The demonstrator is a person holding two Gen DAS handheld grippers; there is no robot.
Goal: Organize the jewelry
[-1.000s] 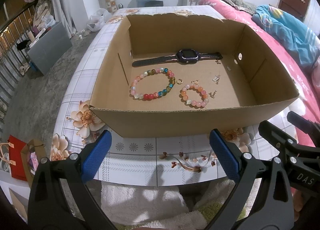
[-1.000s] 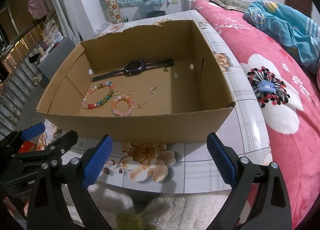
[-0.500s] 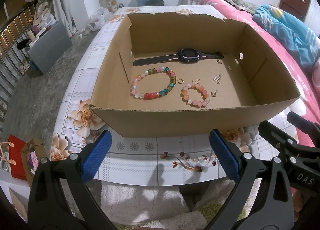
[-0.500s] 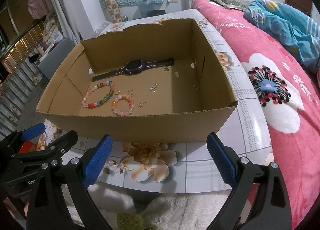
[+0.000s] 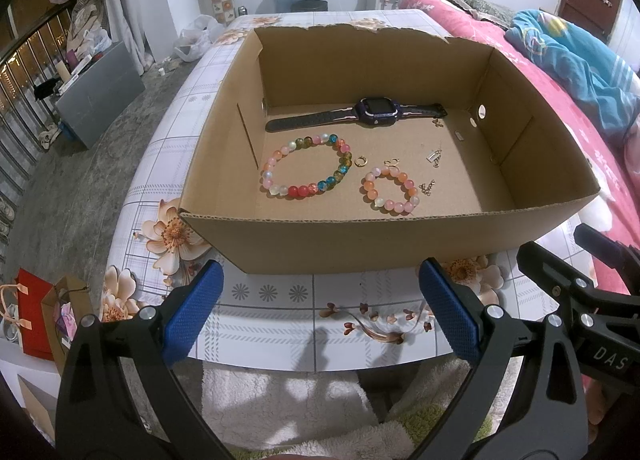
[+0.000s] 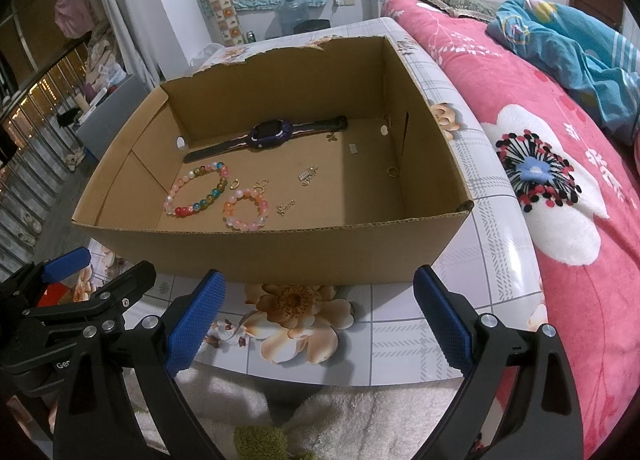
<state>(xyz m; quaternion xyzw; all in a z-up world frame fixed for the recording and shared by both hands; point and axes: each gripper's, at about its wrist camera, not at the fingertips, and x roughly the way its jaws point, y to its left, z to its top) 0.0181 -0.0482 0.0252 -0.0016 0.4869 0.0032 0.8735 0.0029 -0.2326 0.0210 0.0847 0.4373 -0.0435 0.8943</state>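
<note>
Hovering short of the box, the left hand-held gripper (image 5: pixel 320 312) has its blue pads spread wide with nothing between them, above the near edge of the counter (image 5: pixel 280 324). The right hand-held gripper (image 6: pixel 318 316) is likewise spread and empty, level with the box's near wall. Each gripper shows at the edge of the other's view, side by side and apart.

An open cardboard box (image 5: pixel 360 240) sits on the flower-print counter, its far rim torn. All the jewelry lies on the box floor.

Positions on the box floor, left wrist view, 12 o'clock being the far wall:
- Dark watch (image 5: pixel 356 117), strap laid out flat, along the far wall at 12 o'clock.
- Large multicolour bead bracelet (image 5: pixel 306 165), at about 9 o'clock, near the left wall.
- Small pink bead bracelet (image 5: pixel 390 189), near centre toward 6 o'clock, apart from the large one.
- Small gold ring (image 5: pixel 361 161) between the two bracelets, touching neither.
- Gold clasp (image 5: pixel 392 161) just beyond the pink bracelet at 12 o'clock.
- Small metal chain piece (image 5: pixel 427 187) just beside the pink bracelet at 3 o'clock.
- Silver charm (image 5: pixel 434 157) toward 2 o'clock.
- Another gold ring (image 6: pixel 393 171), seen from the right wrist, close to the right wall at 3 o'clock.

A bed with a pink floral cover (image 6: pixel 560 179) runs along the counter's right side.
</note>
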